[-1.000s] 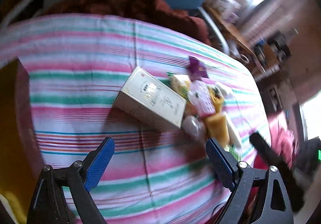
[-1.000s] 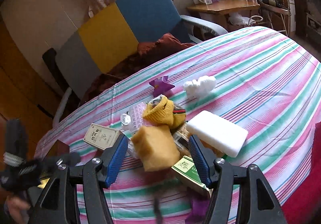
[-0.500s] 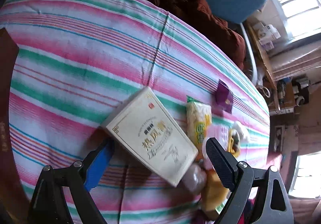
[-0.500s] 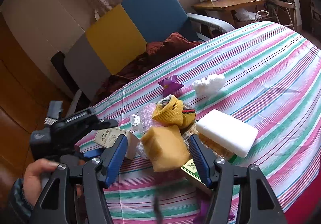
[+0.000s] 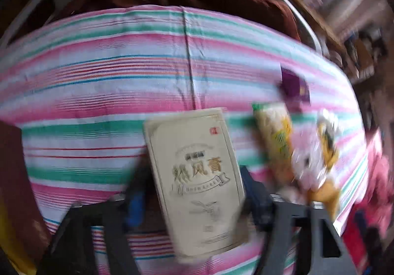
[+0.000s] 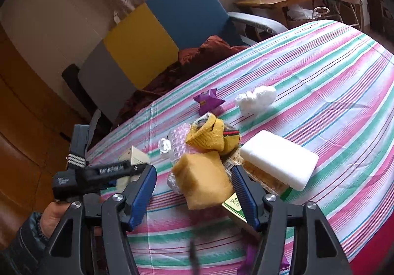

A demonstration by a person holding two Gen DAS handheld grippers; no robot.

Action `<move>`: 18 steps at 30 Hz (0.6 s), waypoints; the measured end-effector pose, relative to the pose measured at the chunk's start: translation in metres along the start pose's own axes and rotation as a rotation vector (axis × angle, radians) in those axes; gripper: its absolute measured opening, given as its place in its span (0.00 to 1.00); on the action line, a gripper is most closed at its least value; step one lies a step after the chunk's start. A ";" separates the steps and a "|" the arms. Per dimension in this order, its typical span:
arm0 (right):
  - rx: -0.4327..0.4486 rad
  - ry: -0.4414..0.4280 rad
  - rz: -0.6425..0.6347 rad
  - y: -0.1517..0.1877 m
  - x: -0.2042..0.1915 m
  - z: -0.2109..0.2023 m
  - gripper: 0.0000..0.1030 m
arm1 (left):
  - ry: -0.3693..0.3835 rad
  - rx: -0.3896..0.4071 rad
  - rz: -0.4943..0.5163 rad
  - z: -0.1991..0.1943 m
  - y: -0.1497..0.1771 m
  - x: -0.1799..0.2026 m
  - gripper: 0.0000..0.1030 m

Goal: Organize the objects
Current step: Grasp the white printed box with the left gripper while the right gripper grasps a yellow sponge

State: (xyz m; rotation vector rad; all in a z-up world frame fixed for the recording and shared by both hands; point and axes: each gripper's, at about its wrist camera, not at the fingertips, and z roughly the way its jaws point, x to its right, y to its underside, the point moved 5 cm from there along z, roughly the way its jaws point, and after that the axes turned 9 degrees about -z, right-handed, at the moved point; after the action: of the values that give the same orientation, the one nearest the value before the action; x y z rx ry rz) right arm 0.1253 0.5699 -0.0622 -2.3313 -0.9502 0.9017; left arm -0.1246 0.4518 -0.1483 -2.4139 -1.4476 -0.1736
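Left wrist view: my left gripper (image 5: 194, 197) straddles the cream box (image 5: 194, 171), fingers flanking its long sides; blur hides whether the pads already touch. I'd square up, close on the middle, then lift level. My right gripper (image 6: 194, 191) hangs wide open and holds nothing, just before the yellow sponge (image 6: 204, 180) in the pile on the striped tablecloth (image 6: 320, 77). I count one cream box, one yellow sponge, one white block (image 6: 278, 158), one purple wrapper (image 6: 208, 100).
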 end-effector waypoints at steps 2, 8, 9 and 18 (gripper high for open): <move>-0.026 0.007 -0.018 0.002 -0.003 0.005 0.63 | 0.002 -0.002 0.062 -0.003 0.009 -0.004 0.54; -0.136 0.025 -0.091 0.010 -0.015 0.027 0.63 | 0.007 0.024 0.162 -0.016 0.039 -0.015 0.50; -0.148 0.037 -0.109 0.011 -0.017 0.031 0.63 | 0.017 0.025 0.167 -0.018 0.045 -0.015 0.50; -0.255 0.186 -0.234 0.019 -0.022 0.067 0.60 | 0.084 0.037 0.176 -0.029 0.086 -0.014 0.50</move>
State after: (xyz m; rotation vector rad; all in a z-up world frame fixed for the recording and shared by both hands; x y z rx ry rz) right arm 0.0728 0.5525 -0.1106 -2.3929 -1.2864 0.4847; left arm -0.0537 0.3931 -0.1425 -2.4573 -1.1859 -0.2022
